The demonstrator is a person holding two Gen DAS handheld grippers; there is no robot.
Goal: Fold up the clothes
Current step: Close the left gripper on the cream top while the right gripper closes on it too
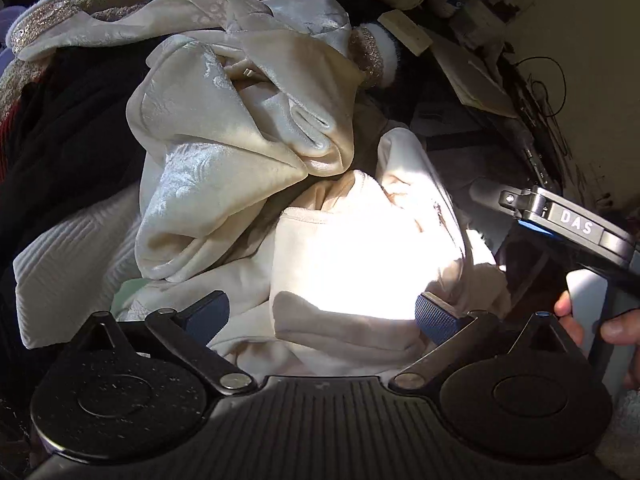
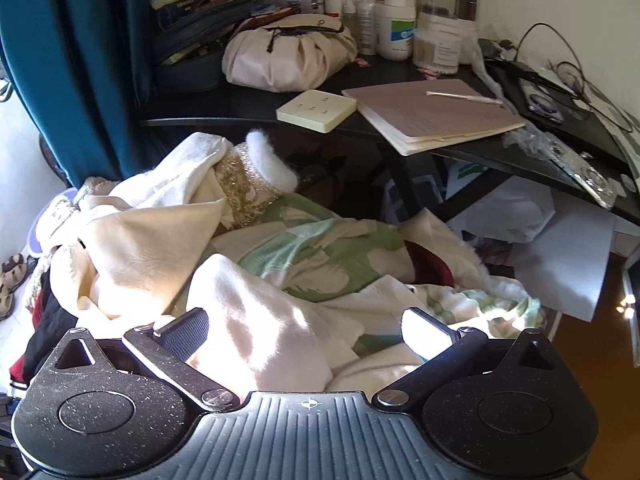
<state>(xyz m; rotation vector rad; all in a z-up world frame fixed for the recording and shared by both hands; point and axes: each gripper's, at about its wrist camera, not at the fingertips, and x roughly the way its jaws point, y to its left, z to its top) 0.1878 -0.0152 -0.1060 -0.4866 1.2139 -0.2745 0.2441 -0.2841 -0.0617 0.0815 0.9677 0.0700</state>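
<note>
Cream cloth (image 1: 352, 264) lies right under our left gripper (image 1: 322, 314), sunlit so hard that its middle washes out. We hold the jaws wide apart, one blue pad on each side of a fold, and we cannot tell whether either pad touches it; nothing is clamped. Just beyond, a satin garment (image 1: 224, 152) is bunched on top of the heap, with a glittery cuff (image 1: 370, 60) trimmed in white fluff at its far edge. Dark clothing (image 1: 68, 132) crowds the left side, and a ribbed white piece (image 1: 76, 256) lies below it. At the right edge of this view we see the right gripper's body, marked DAS, and a hand (image 1: 592, 322) on its handle.

From the right wrist, our right gripper (image 2: 306, 332) is equally wide open over a cream fold (image 2: 260, 320), gripping nothing. Only here do we see a green-patterned cloth (image 2: 320, 248) in the pile, a dark red piece (image 2: 430, 264) tucked beside it, and the cuff (image 2: 256, 184) from its other side. A black desk (image 2: 240, 108) overhangs the far end of the heap, carrying a notebook (image 2: 432, 116), a square pad (image 2: 316, 110), a cloth bag (image 2: 288, 54) and bottles (image 2: 394, 24). A teal curtain (image 2: 72, 60) hangs at the left, with sandals (image 2: 10, 280) on the floor below.
</note>
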